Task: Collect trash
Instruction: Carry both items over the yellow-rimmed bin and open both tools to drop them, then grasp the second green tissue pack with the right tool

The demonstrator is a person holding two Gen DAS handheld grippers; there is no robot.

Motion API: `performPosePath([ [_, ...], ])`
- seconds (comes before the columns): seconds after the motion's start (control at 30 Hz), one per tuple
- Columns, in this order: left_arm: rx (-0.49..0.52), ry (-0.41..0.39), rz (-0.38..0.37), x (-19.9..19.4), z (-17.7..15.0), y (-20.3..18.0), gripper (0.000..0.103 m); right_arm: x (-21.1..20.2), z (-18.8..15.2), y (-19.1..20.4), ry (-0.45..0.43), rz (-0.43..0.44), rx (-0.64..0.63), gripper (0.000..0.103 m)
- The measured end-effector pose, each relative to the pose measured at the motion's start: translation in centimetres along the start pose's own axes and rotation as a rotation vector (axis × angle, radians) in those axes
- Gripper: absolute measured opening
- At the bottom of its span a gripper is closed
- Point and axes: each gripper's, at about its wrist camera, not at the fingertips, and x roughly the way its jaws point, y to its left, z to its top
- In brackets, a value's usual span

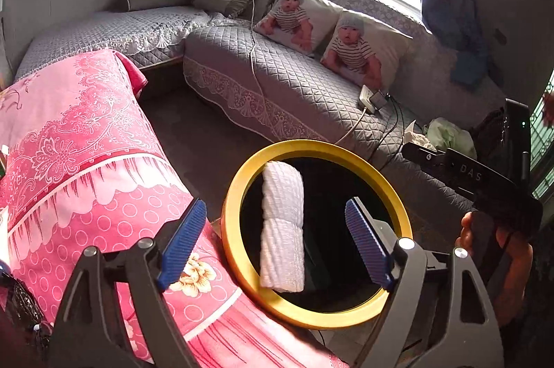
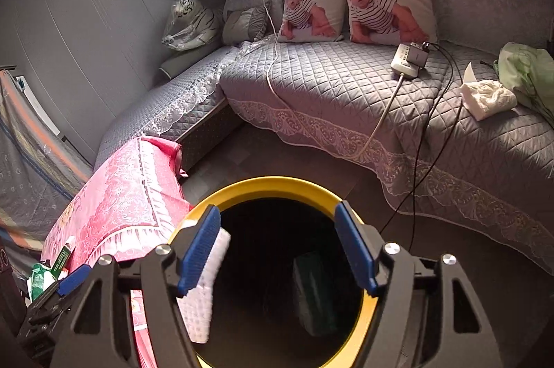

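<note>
**Wide jaws over the bin mouth, white wad in mid-drop**

Left gripper: blue ribbed fingers spread wide, nothing between the pads. It sits just above the near rim of the yellow-rimmed bin, aimed into the opening. Judgement: this is a release pose, with the mouth directly below so anything let go lands inside.

Folded white paper towel: appears upright inside the ring of the rim, against the dark interior. No finger touches it in the left view. In the right view it lies against the outer face of that gripper's left finger, not between the pads; whether it touches cannot be told.

Right gripper: fingers also spread, empty, centred over the same bin. A dark green object rests deep inside.

Pink cloth drapes the surface beside the bin, which is probably parked there for short reach.

Farther off, on the grey quilted sofa: a crumpled white tissue beside a green bundle, likely the next pickup. A power strip lies near two baby-print cushions.
</note>
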Motion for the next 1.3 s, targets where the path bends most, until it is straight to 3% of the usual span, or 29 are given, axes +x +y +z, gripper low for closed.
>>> performPosePath([
  [0.17, -0.026, -0.115, 0.038, -4.3, -0.3, 1.1, 0.089, -3.1, -0.8, -0.1, -0.087, -0.002, -0.013, 0.066],
  [0.33, -0.036, -0.27, 0.133, -11.0, -0.1, 2.6, 0.092, -6.3, -2.8, 1.7, -0.147, 0.075, -0.087, 0.066],
  [0.47, -0.026, -0.359, 0.229, -16.3, -0.3, 4.1, 0.095, -7.2, -4.5, 5.2, -0.134, 0.18, -0.197, 0.07],
  [0.63, -0.022, -0.397, 0.371, -22.2, -2.3, 7.9, 0.095, -7.3, -6.5, 11.5, -0.079, 0.362, -0.352, 0.077],
  [0.7, -0.039, -0.397, 0.46, -24.1, -4.2, 10.2, 0.095, -7.2, -7.6, 14.4, -0.042, 0.418, -0.408, 0.079],
  [0.9, -0.131, -0.387, 0.701, -29.6, -11.1, 17.2, 0.095, -6.6, -12.2, 25.2, 0.18, 0.703, -0.595, 0.086],
  [1.0, -0.168, -0.382, 0.774, -31.7, -14.3, 19.4, 0.095, -6.2, -14.2, 31.0, 0.285, 0.8, -0.684, 0.088],
  [1.13, -0.245, -0.358, 0.781, -33.0, -17.3, 21.4, 0.095, -5.2, -16.7, 37.8, 0.345, 0.806, -0.787, 0.089],
  [1.3, -0.276, -0.362, 0.751, -33.3, -18.8, 21.9, 0.095, -1.8, -18.3, 44.1, 0.416, 0.708, -0.795, 0.089],
])
